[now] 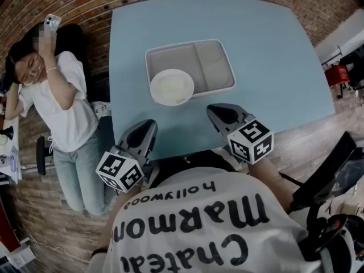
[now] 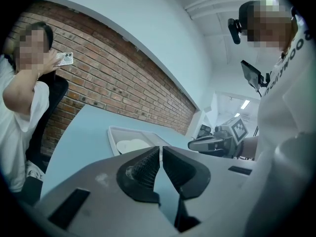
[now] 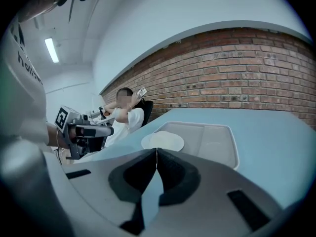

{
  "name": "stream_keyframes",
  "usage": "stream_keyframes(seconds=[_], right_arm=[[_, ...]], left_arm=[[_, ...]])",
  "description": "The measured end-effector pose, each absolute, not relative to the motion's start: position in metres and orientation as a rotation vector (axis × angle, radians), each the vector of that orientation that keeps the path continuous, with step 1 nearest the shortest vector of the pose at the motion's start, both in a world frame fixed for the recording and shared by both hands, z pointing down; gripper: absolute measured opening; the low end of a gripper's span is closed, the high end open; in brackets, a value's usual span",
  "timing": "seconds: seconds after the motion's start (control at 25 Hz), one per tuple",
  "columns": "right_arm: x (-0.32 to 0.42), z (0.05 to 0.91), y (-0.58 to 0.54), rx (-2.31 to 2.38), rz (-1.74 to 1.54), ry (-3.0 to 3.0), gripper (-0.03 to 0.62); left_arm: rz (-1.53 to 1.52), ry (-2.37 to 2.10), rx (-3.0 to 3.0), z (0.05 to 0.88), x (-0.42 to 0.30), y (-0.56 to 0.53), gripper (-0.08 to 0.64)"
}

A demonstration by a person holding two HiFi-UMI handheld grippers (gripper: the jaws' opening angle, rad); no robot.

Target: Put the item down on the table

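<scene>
A white bowl (image 1: pixel 172 87) rests at the front left corner of a grey two-compartment tray (image 1: pixel 219 61) on the light blue table (image 1: pixel 273 67). My left gripper (image 1: pixel 148 127) hovers over the table's near edge, shut and empty. My right gripper (image 1: pixel 216 111) is beside it, just short of the tray, also shut with nothing in it. In the left gripper view the jaws (image 2: pixel 161 154) meet, with the bowl (image 2: pixel 131 145) and tray (image 2: pixel 116 132) beyond. The right gripper view shows closed jaws (image 3: pixel 156 153) in front of the bowl (image 3: pixel 163 141) and tray (image 3: pixel 219 144).
A person in a white shirt (image 1: pixel 54 104) sits close to the table's left side, holding up a phone (image 1: pixel 51 21). A brick wall (image 2: pixel 113 78) borders the table's far side. A red object (image 1: pixel 339 74) and black gear (image 1: pixel 330 181) stand to the right.
</scene>
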State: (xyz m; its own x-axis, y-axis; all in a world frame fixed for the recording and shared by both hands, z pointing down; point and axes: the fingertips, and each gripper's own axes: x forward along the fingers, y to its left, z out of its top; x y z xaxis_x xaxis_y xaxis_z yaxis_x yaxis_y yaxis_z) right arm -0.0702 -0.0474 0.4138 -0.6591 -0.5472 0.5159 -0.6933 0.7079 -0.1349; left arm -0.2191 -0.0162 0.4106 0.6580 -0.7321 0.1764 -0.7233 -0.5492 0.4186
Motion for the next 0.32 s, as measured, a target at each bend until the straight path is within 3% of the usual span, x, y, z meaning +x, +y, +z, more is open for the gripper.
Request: stream_keyframes(seconds=[0.32], right_arm=[[-0.0629,0.4168,-0.0437,0.952,0.463,-2.455,0.012]], left_arm=[[-0.001,-1.166,2.393,0.4195,-0.2202,-0.0169,0.023]])
